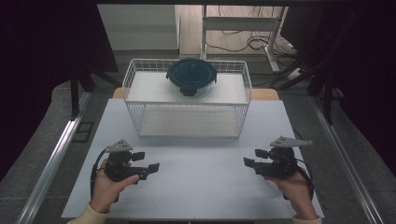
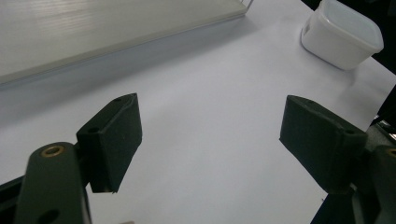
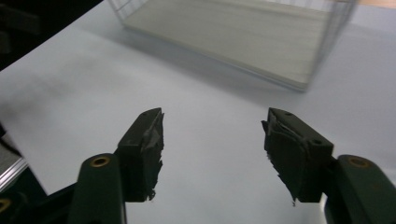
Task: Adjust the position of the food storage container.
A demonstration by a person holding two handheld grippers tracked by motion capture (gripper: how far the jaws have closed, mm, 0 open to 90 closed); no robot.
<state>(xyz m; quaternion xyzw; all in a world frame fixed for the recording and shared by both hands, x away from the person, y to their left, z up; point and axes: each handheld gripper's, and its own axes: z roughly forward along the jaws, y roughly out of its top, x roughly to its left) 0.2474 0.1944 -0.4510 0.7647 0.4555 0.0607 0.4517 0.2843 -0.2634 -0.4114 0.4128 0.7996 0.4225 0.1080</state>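
Near edge of the table (image 1: 196, 186): left gripper (image 1: 148, 161) is held low at near left, jaws spread wide w/ nothing between them; bare table is seen through the gap in the left gripper view. Right gripper (image 1: 252, 157) is held at near right, jaws parted but less wide, also empty, no object betw. the pads (image 3: 144, 154). A white lidded tub (image 2: 341, 35) is seen in the left gripper view, sitting on the table off to one side. Further out, a white wire rack (image 1: 187, 100) is set at table centre, and the round dark-lidded container (image 1: 191, 77) rests on its top shelf, at the far side. Risks, as judged: container could be tipped or slid off the shelf if approached w/ one gripper only; wire rim may be snagged by a jaw on the way in; smooth lid could slip from the pads if grip is off-centre; rack itself might be pushed back, since it looks light.
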